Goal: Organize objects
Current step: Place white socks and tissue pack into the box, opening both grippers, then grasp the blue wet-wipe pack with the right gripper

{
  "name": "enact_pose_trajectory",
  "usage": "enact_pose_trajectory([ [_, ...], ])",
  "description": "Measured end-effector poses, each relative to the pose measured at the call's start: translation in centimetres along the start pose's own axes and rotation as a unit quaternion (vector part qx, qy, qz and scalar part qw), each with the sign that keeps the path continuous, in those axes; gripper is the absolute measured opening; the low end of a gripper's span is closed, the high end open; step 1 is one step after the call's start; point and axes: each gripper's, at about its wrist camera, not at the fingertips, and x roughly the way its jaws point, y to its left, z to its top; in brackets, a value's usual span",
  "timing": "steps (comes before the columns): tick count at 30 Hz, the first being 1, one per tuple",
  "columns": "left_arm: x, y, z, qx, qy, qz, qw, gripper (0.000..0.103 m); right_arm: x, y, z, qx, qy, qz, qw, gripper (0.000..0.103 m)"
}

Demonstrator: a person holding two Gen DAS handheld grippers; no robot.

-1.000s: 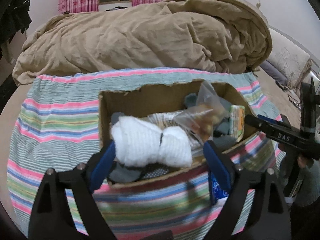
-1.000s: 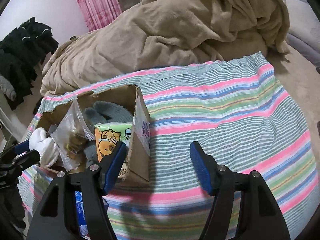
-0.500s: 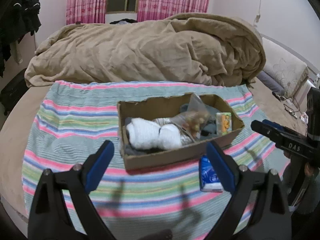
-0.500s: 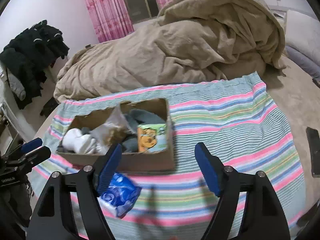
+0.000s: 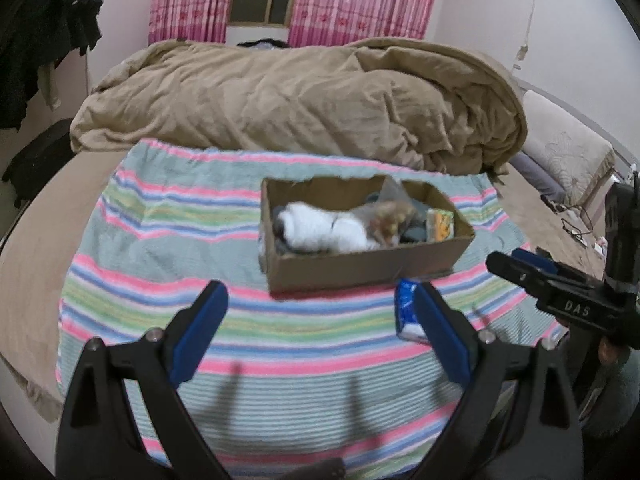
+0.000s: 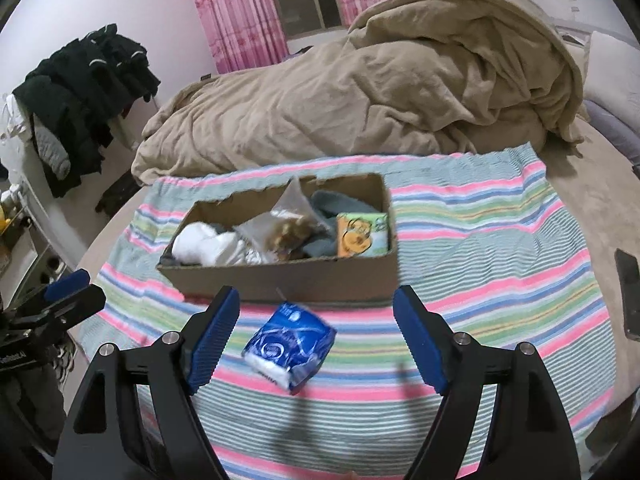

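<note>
Both grippers hang released above the near part of the bed, holding nothing: the left gripper [image 5: 318,334] has its blue-padded fingers spread wide over the striped pastel blanket [image 5: 160,240], and the right gripper [image 6: 316,334] is likewise spread, level and pointed toward the box, with the blue-and-white plastic tissue pack [image 6: 290,346] lying on the blanket between its fingers, just in front of the box and touching neither pad. Further back on the blanket sits the shallow brown cardboard box [image 6: 280,276]. Inside it lie a rolled white sock bundle [image 6: 202,246] at the left end, a clear plastic bag of brownish pieces [image 6: 286,224] in the middle, grey-blue fabric [image 6: 332,206] behind, and an orange-and-green printed packet [image 6: 362,236] upright against the right wall. A rumpled tan duvet [image 6: 380,92] is heaped beyond the blanket, pink curtains [image 5: 344,4] hang behind, and dark clothes [image 6: 84,92] are piled at the left.
</note>
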Motion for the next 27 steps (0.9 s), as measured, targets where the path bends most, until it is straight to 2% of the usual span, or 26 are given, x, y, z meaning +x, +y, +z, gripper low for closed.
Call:
enact_pose_trajectory([
  [6, 1.0, 1.3, -2.0, -0.018, 0.022, 0.002, 0.9996, 0.095, 2.3, 0.8, -1.4, -0.004, 0.032, 0.001, 0.999, 0.082],
  [12, 2.3, 2.2, -3.1, -0.028, 0.037, 0.005, 0.9989, 0.095, 5.5, 1.2, -3.1, -0.001, 0.074, -0.001, 0.997, 0.086],
  [16, 3.5, 2.8, -3.7, -0.021, 0.048, 0.022, 0.9984, 0.095, 7.3, 1.4, -3.9, 0.01, 0.098, 0.005, 0.995, 0.086],
  [27, 4.5, 3.0, -4.3, -0.021, 0.066, 0.018, 0.9974, 0.095, 9.4, 1.8, -4.5, 0.005, 0.114, 0.007, 0.993, 0.085],
])
